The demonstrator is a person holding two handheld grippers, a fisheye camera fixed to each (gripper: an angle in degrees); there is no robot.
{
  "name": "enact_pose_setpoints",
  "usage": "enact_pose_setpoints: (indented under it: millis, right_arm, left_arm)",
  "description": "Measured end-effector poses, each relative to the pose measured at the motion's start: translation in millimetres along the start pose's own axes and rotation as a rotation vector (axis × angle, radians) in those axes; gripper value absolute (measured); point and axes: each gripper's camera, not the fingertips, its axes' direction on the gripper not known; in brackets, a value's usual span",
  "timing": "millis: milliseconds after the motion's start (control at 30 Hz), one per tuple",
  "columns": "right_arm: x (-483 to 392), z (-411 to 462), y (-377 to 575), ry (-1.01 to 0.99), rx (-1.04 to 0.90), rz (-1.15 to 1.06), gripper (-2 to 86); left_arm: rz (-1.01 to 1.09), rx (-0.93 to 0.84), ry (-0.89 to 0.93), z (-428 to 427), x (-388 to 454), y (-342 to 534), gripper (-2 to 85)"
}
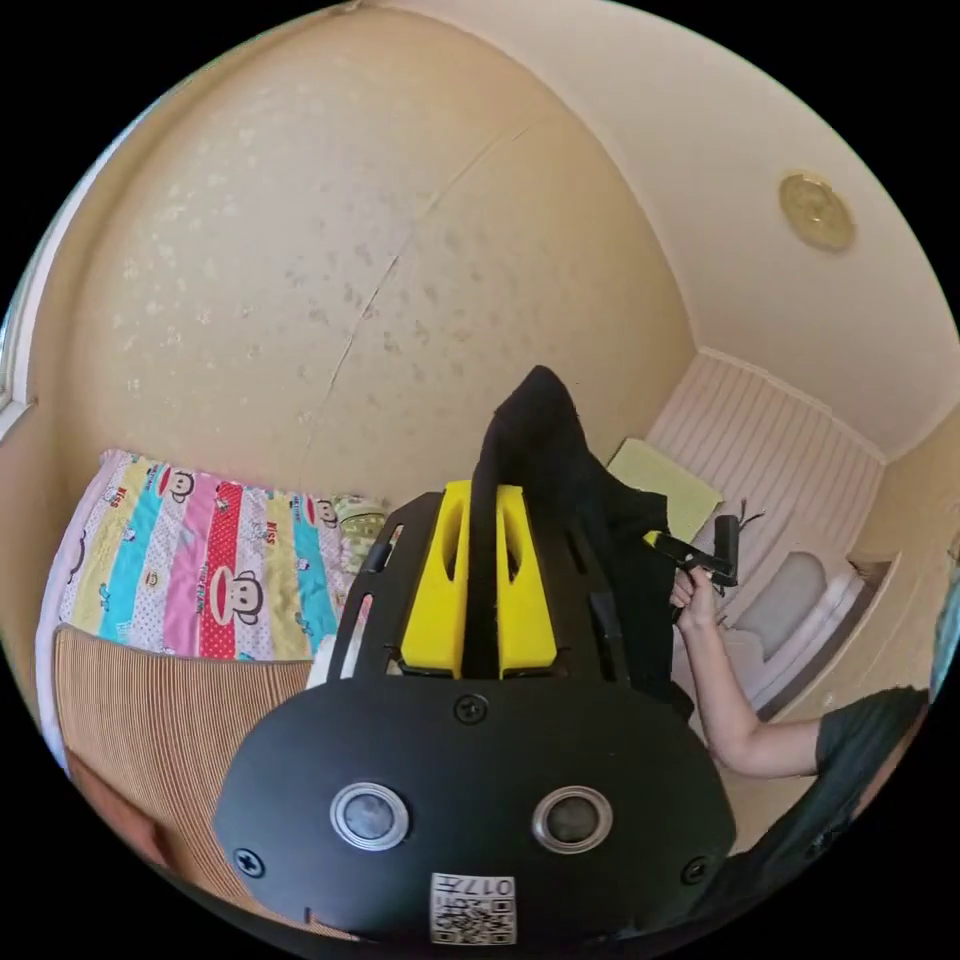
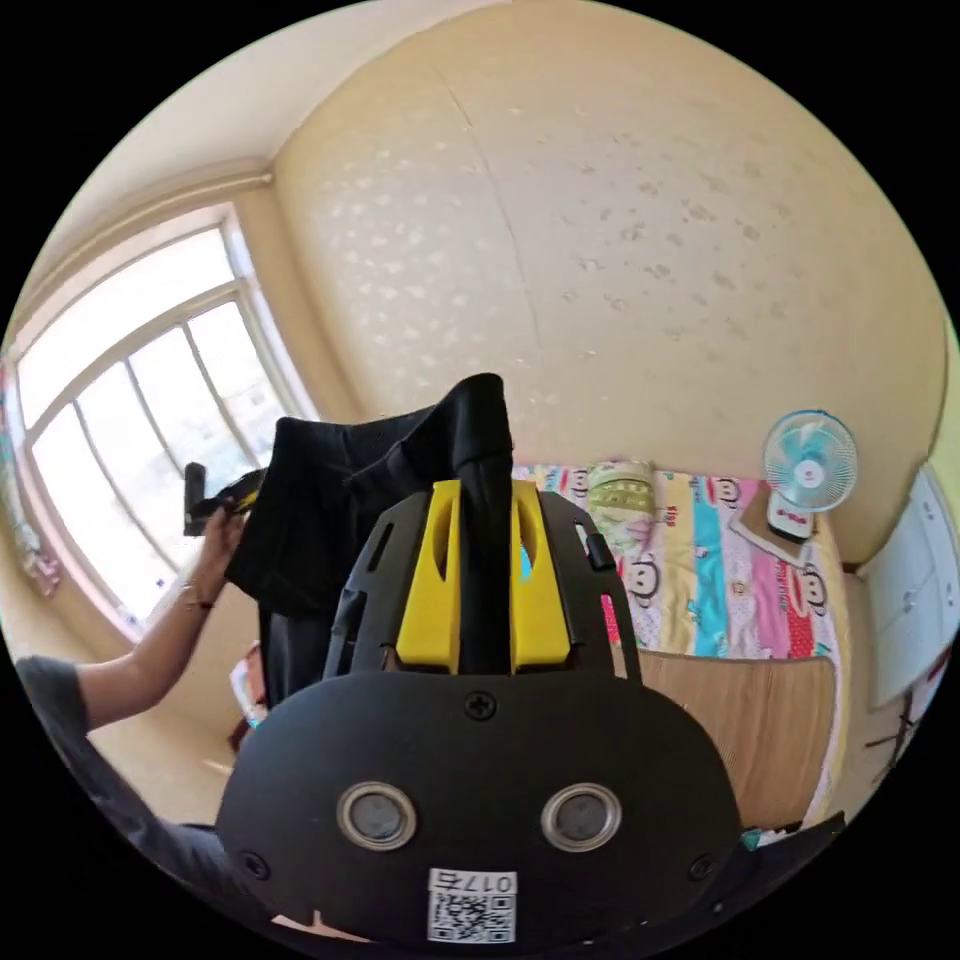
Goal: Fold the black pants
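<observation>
The black pants (image 1: pixel 560 470) hang in the air, stretched between both grippers. In the left gripper view, my left gripper (image 1: pixel 484 495) has its yellow jaws shut on a bunched edge of the fabric, which rises above the jaw tips. To the right, a hand holds my right gripper (image 1: pixel 668 545), which grips another part of the cloth. In the right gripper view, my right gripper (image 2: pixel 485 490) is shut on a fold of the pants (image 2: pixel 310 500). The cloth runs left to my left gripper (image 2: pixel 240 492), held by a raised hand.
A bed with a colourful striped cartoon sheet (image 1: pixel 200 570) and a woven mat (image 1: pixel 150 720) lies below. A small fan (image 2: pixel 810 460) stands on the bed by a white cabinet (image 2: pixel 910 600). A large window (image 2: pixel 120 420) is at the left.
</observation>
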Motion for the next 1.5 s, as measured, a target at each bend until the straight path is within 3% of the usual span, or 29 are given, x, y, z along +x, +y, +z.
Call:
enact_pose_setpoints:
  millis: [33, 133, 233, 300, 400, 567, 667, 833, 933, 1000, 1033, 1100, 1200, 1333, 1433, 1500]
  right_arm:
    - [19.7, 39.4, 4.1, 0.083, -0.105, 0.098, 5.5]
    - [55.5, 100.0, 61.7, -0.065, -0.245, 0.110, 4.6]
    - [88.3, 146.1, 161.6, -0.110, -0.456, 0.138, 4.4]
    - [110.1, 166.8, 229.9, -0.137, -0.614, 0.185, 5.0]
    - [145.2, 175.9, 336.8, -0.153, -0.848, 0.271, 6.4]
    - [208.3, 129.4, 460.4, -0.059, -1.064, 0.485, 9.6]
    - [236.1, 101.6, 496.1, 0.060, -1.137, 0.534, 11.8]
    - [265.7, 74.7, 503.0, 0.001, -1.179, 0.528, 10.7]
    - [275.0, 44.2, 491.1, -0.102, -1.138, 0.410, 4.0]
    - [296.5, 20.5, 492.0, -0.261, -1.089, 0.504, 3.2]
    - [314.3, 1.7, 494.7, -0.383, -1.023, 0.589, 2.8]
    - [343.0, -27.6, 504.8, -0.440, -0.956, 0.708, 2.5]
    - [382.9, -71.6, 522.7, -0.388, -0.931, 0.821, 2.1]
    - [403.1, -122.0, 519.7, -0.308, -0.994, 0.742, 2.0]
    - [393.9, -155.8, 488.1, -0.300, -0.985, 0.604, 1.9]
    - [381.0, -174.8, 461.8, -0.352, -0.931, 0.524, 1.8]
  left_arm:
    - [-0.063, -0.042, 0.025, 14.8, -25.0, -7.7, 6.5]
    - [-0.235, -0.165, 0.048, 58.4, -119.0, 7.2, 9.6]
    - [-0.211, -0.362, -0.240, 84.1, -170.9, 72.1, 10.2]
    - [-0.197, -0.587, -0.415, 106.0, -209.2, 146.9, 10.9]
    - [-0.278, -0.769, -0.438, 109.3, -251.1, 234.9, 11.4]
    - [-0.455, -0.803, -0.647, 70.4, -287.9, 307.9, 13.6]
    - [-0.491, -0.822, -0.659, 62.2, -292.2, 324.2, 13.6]
    - [-0.402, -0.907, -0.740, 75.7, -276.0, 322.9, 10.2]
    - [-0.406, -0.966, -0.587, 82.5, -262.0, 311.5, 3.5]
    - [-0.439, -0.905, -0.340, 73.0, -245.3, 307.1, 2.6]
    - [-0.464, -0.881, -0.297, 68.4, -242.6, 306.9, 2.5]
    - [-0.568, -0.795, -0.161, 51.6, -236.0, 309.9, 2.1]
    - [-0.613, -0.818, -0.248, 43.4, -233.1, 321.4, 1.9]
    - [-0.837, -0.903, -0.427, 35.9, -247.7, 341.8, 2.6]
    - [-0.999, -0.800, -0.535, 12.5, -238.6, 336.7, 3.7]
    - [-0.888, -0.679, -0.541, 8.8, -206.9, 305.7, 5.8]
